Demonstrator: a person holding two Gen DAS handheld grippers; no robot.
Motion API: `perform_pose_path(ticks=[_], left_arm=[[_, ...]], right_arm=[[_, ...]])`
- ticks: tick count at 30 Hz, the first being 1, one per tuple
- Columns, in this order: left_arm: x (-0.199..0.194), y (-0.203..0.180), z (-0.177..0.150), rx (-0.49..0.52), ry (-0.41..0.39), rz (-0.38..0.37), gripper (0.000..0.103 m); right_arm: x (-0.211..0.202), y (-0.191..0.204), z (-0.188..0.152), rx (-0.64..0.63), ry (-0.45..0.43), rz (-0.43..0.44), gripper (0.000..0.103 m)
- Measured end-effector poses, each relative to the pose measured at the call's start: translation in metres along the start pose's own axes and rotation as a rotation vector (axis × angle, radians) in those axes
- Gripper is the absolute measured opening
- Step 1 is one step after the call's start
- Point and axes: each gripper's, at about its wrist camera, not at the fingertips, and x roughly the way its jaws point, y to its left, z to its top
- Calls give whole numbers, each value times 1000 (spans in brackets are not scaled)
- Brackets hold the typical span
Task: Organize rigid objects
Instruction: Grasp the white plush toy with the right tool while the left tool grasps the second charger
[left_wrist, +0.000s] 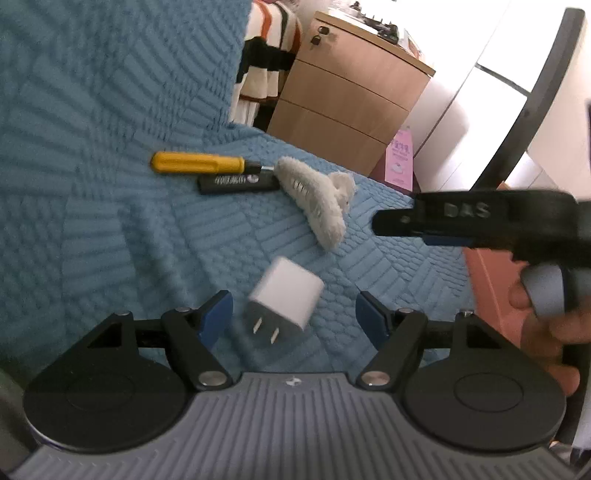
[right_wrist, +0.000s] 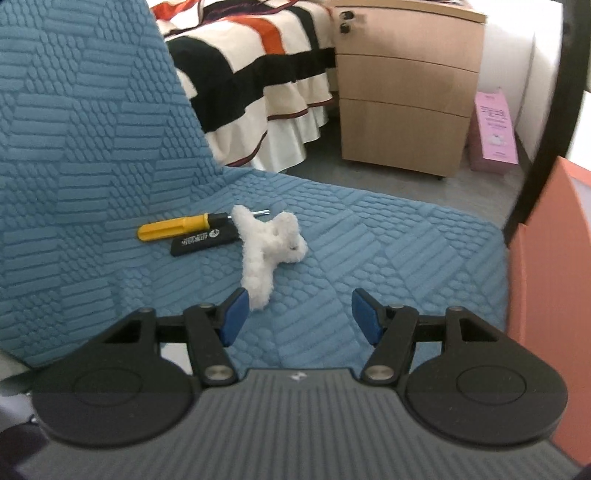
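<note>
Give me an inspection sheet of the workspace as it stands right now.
Surface: blue quilted cover, draped and creased at the left.
Job's things: white charger, prongs toward the camera, lying between the left tongs' pads; yellow screwdriver, black bar beside it, fluffy white clip lying over both their ends.
Clutter: nothing seen.
Grippers: left tongs open around the charger, not pressing on it; right tongs open, nothing between them, clip just past the left pad.
Cables: nothing seen.
Surroundings: striped bedspread, wooden drawer unit, pink box, orange panel at the right.
</note>
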Motion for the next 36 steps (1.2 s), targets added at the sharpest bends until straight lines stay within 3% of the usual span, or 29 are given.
perform_pose_path(ticks=[6, 17, 21, 23, 25, 36], left_arm=[[20, -6, 6, 66, 19, 8, 78], [42, -2, 8, 87, 52, 40, 77], [43, -5, 8, 106, 50, 49, 69], [42, -7, 8, 116, 51, 55, 63], [41, -6, 8, 101, 53, 48, 58], [32, 2, 12, 14, 73, 9, 55]], right_arm=[[30, 12, 20, -68, 15, -7, 64], [77, 22, 41, -132, 62, 35, 64], [87, 22, 42, -139, 86, 25, 63], [90, 21, 42, -135, 95, 31, 53], [91, 22, 41, -140, 94, 37, 52], [63, 9, 30, -72, 62, -33, 50]])
